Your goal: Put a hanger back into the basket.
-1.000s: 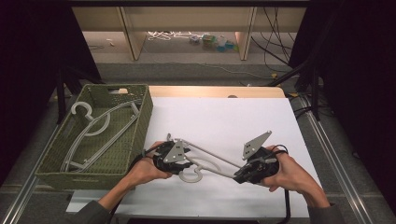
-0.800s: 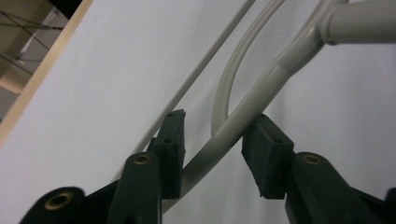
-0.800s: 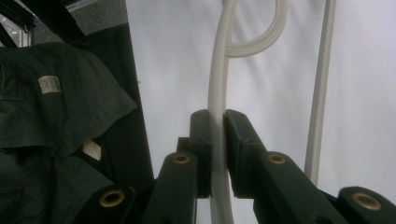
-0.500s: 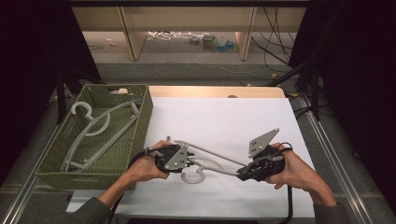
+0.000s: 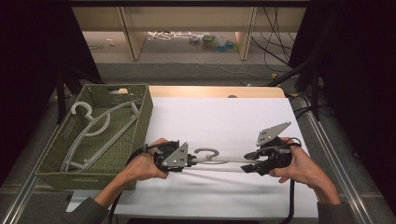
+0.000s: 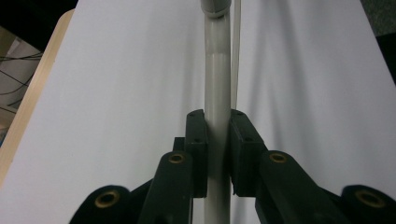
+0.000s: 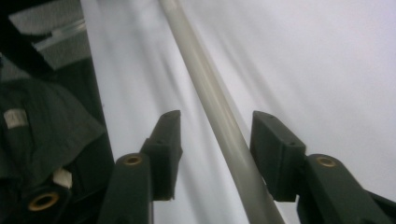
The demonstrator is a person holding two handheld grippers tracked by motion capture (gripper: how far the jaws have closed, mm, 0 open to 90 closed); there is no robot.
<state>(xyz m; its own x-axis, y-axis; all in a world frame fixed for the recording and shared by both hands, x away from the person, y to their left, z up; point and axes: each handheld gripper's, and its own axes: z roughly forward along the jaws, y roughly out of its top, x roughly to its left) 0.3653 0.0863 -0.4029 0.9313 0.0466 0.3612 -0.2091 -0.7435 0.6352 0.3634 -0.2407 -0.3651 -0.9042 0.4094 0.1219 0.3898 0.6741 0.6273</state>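
- the hanger (image 5: pixel 219 161) is pale grey and lies across the near part of the white table (image 5: pixel 224 121), stretched between the two grippers, its hook (image 5: pixel 207 153) curling up on the far side near the left one.
- in the left gripper view a bar of the hanger (image 6: pixel 217 93) runs straight up between the jaws, with a thinner bar just beside it on the right.
- the left gripper (image 5: pixel 187 161) is clamped on that bar: both pads (image 6: pixel 198 140) press against it, with no gap showing.
- its jaws have just been closing, with the bar between them.
- the right gripper (image 5: pixel 247 162) sits at the other end of the hanger, jaws pointing toward the left one.
- in the right gripper view its jaws stand apart; a bar of the hanger (image 7: pixel 219 116) passes between them, nearer the right pad (image 7: pixel 275 149), and i cannot tell whether it touches that pad. the left pad is clear of it.
- these jaws have just been opening, with the bar between them.
- each gripper is in a hand (image 5: pixel 140 165), sleeves coming in from the near edge; a black cable trails from each.
- a green woven basket (image 5: pixel 140 116) stands at the left edge of the table, well apart from the held hanger.
- two more hangers (image 5: pixel 98 128) lie inside it, hooks toward the far end.
- beyond the table, a low shelf (image 5: pixel 187 18) has clutter beneath it.
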